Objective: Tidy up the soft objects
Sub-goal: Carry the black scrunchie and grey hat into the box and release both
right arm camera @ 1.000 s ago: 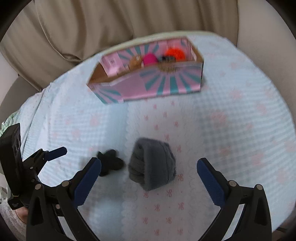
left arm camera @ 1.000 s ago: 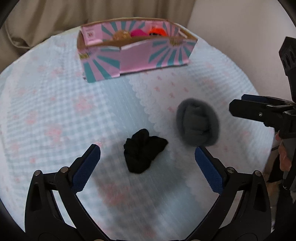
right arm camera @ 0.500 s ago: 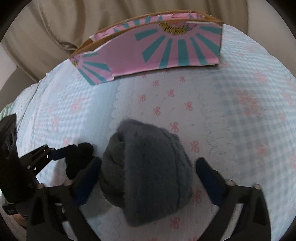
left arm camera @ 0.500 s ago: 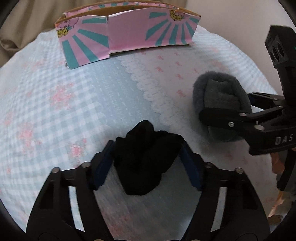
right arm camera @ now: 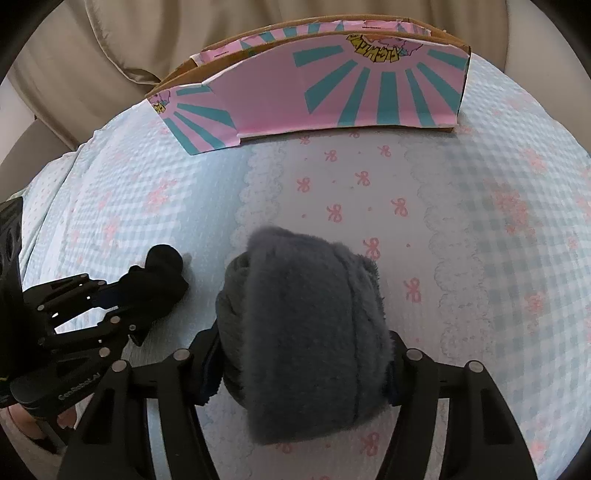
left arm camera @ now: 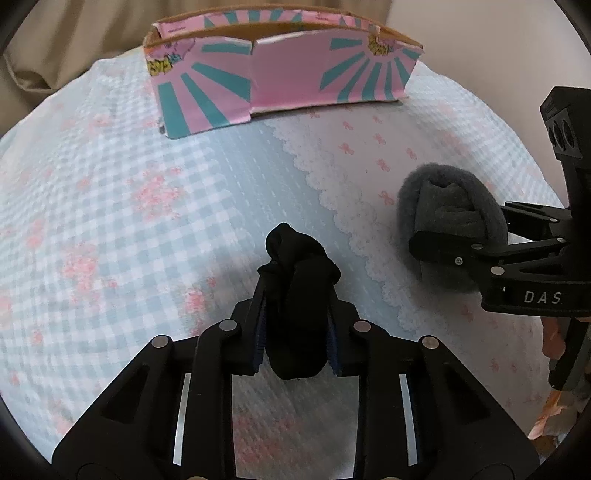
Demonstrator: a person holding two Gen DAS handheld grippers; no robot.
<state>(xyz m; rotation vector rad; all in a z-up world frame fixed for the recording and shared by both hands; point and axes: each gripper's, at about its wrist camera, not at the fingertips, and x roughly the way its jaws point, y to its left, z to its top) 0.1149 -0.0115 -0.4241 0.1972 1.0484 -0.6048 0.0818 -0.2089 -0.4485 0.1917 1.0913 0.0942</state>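
My left gripper (left arm camera: 295, 332) is shut on a black sock bundle (left arm camera: 297, 280) that rests on the quilted blue-and-pink bedspread (left arm camera: 147, 221). My right gripper (right arm camera: 301, 369) is shut on a fuzzy grey rolled bundle (right arm camera: 306, 325), also down on the bedspread (right arm camera: 480, 221). In the left wrist view the grey bundle (left arm camera: 450, 214) and right gripper lie to the right. In the right wrist view the black bundle (right arm camera: 159, 277) and left gripper lie to the left. A pink and teal cardboard box (left arm camera: 280, 81) stands at the far side; it also shows in the right wrist view (right arm camera: 332, 88).
Beige curtain folds (right arm camera: 147, 33) hang behind the box. The bedspread drops away at the right edge, where a plain wall (left arm camera: 498, 44) rises. The box's inside is hidden from both views.
Both grippers dropped toward the bedspread and closed: the left on the black bundle, the right on the grey bundle. A second ago both were open and higher above them.
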